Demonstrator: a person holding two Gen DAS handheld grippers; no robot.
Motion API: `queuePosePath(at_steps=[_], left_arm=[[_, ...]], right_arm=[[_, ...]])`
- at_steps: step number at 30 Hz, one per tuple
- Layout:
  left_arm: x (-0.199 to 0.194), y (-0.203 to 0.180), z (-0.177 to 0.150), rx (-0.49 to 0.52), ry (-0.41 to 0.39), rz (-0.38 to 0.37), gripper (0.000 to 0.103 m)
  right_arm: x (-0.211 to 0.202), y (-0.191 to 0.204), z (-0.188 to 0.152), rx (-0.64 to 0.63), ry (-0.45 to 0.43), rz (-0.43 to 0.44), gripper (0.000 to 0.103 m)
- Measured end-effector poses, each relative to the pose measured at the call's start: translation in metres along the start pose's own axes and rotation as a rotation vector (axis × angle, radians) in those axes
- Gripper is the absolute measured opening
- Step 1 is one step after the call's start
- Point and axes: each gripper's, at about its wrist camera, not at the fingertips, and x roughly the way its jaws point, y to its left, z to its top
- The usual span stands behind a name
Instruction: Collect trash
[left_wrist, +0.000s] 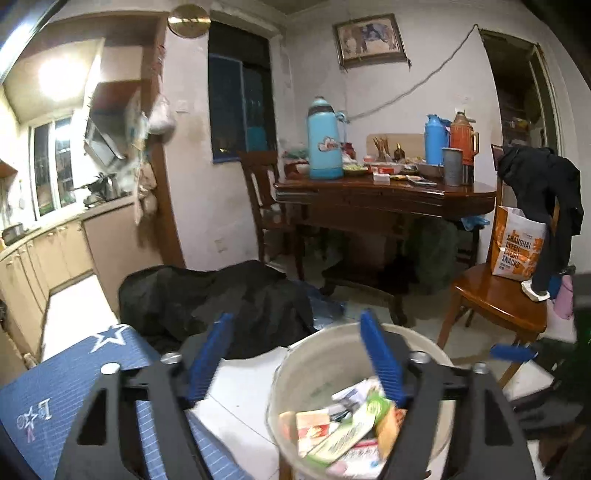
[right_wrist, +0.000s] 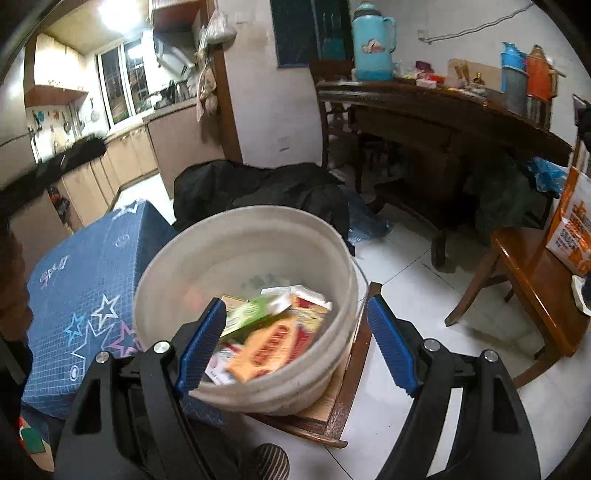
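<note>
A white plastic bucket (left_wrist: 314, 369) holds several crumpled wrappers and small packets (left_wrist: 343, 432). In the left wrist view my left gripper (left_wrist: 295, 317) is open with nothing between its fingers. Its right finger hangs over the bucket's mouth and its left finger is outside the rim. In the right wrist view the same bucket (right_wrist: 221, 251) fills the centre, with orange, green and white wrappers (right_wrist: 266, 347) inside. My right gripper (right_wrist: 295, 302) is open and empty. Its left finger is over the near rim and its right finger is just outside the bucket wall.
The bucket stands on a low wooden board (right_wrist: 343, 398) on the tiled floor. A blue star-patterned cover (right_wrist: 85, 277) lies to its left and a black cloth heap (left_wrist: 221, 295) behind. Further back are a cluttered wooden table (left_wrist: 388, 195) and a chair (left_wrist: 495, 295) with a snack bag.
</note>
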Motion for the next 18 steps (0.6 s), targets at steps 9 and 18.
queuePosePath(at_steps=[9,18], left_arm=[[-0.101,0.009,-0.050,-0.041,-0.059,-0.011,0.099],[-0.159,-0.009,-0.088,-0.029,-0.048,0.105,0.099]], right_arm=[[-0.084,0.032,-0.042,-0.012,-0.142,-0.192,0.098],[-0.119,0.042,-0.093,-0.016,-0.160,-0.247,0.098]])
